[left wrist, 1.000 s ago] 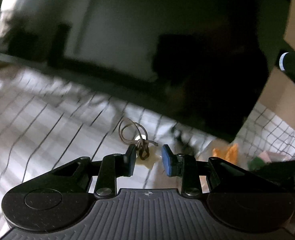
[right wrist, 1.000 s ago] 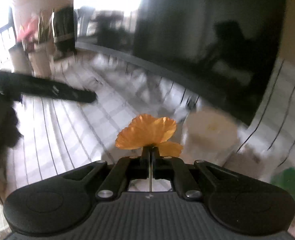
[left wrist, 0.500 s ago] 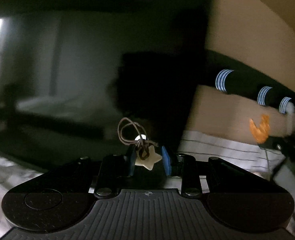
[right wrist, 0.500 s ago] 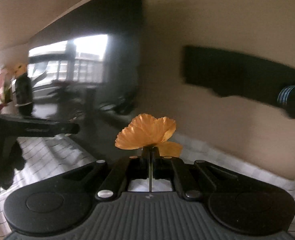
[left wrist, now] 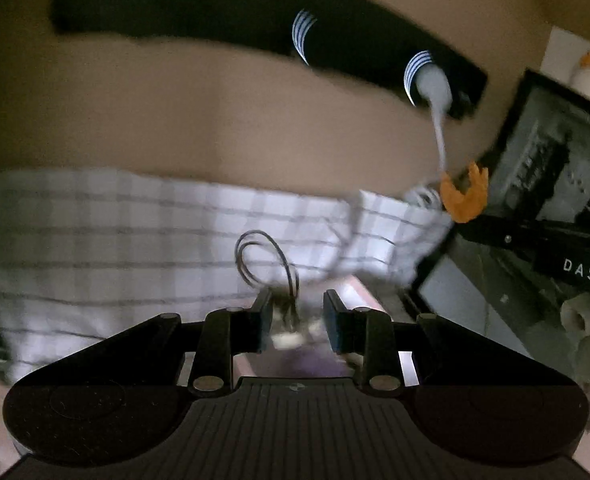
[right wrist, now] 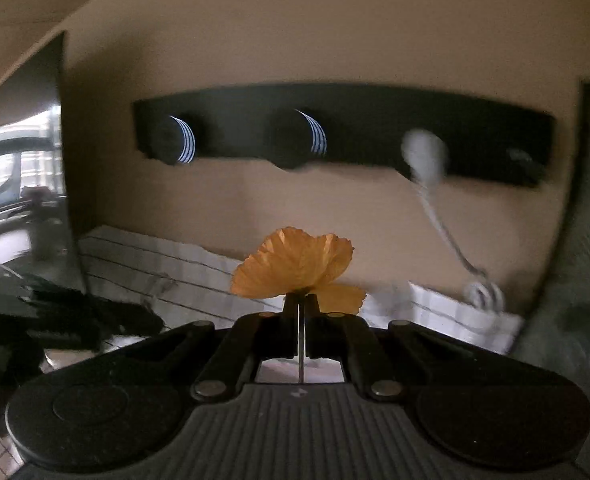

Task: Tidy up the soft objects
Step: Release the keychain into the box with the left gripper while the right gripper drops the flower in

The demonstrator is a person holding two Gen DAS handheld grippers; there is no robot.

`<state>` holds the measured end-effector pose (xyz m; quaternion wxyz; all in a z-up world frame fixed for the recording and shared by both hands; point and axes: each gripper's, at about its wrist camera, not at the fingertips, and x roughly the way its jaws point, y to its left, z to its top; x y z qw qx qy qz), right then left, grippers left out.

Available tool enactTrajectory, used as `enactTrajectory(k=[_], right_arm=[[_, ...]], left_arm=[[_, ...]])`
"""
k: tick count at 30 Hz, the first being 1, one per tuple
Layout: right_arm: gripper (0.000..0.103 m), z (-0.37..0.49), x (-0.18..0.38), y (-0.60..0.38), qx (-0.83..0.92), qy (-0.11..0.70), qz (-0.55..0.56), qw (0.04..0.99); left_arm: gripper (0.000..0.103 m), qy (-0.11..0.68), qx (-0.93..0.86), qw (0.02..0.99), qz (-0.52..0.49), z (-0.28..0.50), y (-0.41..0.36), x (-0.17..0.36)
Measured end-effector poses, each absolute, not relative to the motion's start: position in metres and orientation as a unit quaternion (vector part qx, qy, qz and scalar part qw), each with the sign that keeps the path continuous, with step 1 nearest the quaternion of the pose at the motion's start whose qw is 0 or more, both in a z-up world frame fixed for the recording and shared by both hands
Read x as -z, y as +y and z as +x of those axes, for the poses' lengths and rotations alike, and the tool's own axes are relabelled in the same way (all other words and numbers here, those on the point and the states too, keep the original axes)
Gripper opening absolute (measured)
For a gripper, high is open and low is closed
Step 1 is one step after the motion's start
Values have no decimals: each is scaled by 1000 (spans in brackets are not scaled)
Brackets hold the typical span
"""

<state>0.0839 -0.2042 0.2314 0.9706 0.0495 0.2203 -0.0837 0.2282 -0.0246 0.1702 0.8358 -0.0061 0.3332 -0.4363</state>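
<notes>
My left gripper (left wrist: pixel 297 316) is shut on a small pale star pendant (left wrist: pixel 289 330), blurred between the pads. The pendant's dark cord loop (left wrist: pixel 263 258) sticks up above the fingers. My right gripper (right wrist: pixel 300 300) is shut on the thin stem of an orange fabric flower (right wrist: pixel 295 268), whose petals fan out above the fingertips. The left wrist view also catches that flower (left wrist: pixel 465 194) at the right. Ahead on the beige wall hangs a black peg rack (right wrist: pixel 355 120) with striped knobs (right wrist: pixel 185 140). A white cord (right wrist: pixel 439 220) dangles from one peg.
A white checked cloth (left wrist: pixel 135 232) lies below the rack against the wall. A dark framed panel (left wrist: pixel 555 152) stands at the right, with a paper roll (left wrist: pixel 579 316) below it. A dark glossy screen (right wrist: pixel 19 160) fills the left in the right wrist view.
Both views have swung from the checked cloth and the dark screen to the beige wall with the peg rack. The pendant and the flower stay held as before.
</notes>
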Motion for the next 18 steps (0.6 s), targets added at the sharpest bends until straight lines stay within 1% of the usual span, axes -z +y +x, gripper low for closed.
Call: enactTrajectory(k=[4, 7, 10, 13, 16, 18], right_arm=[[3, 76, -208, -231, 100, 234, 66, 965], [3, 72, -184, -240, 102, 250, 78, 960], [3, 77, -160, -246, 100, 264, 89, 955], [3, 89, -144, -249, 98, 266, 95, 954], [3, 102, -127, -243, 102, 267, 67, 956], [3, 114, -107, -241, 99, 297, 63, 948]], left_arm=[[32, 376, 418, 827, 12, 227, -68, -124], [32, 393, 414, 820, -48, 232, -69, -107], [32, 399, 391, 824, -89, 231, -50, -104], [32, 394, 375, 835, -84, 218, -29, -107], [32, 400, 354, 841, -87, 206, -1, -107], [32, 404, 334, 847, -90, 199, 21, -102]])
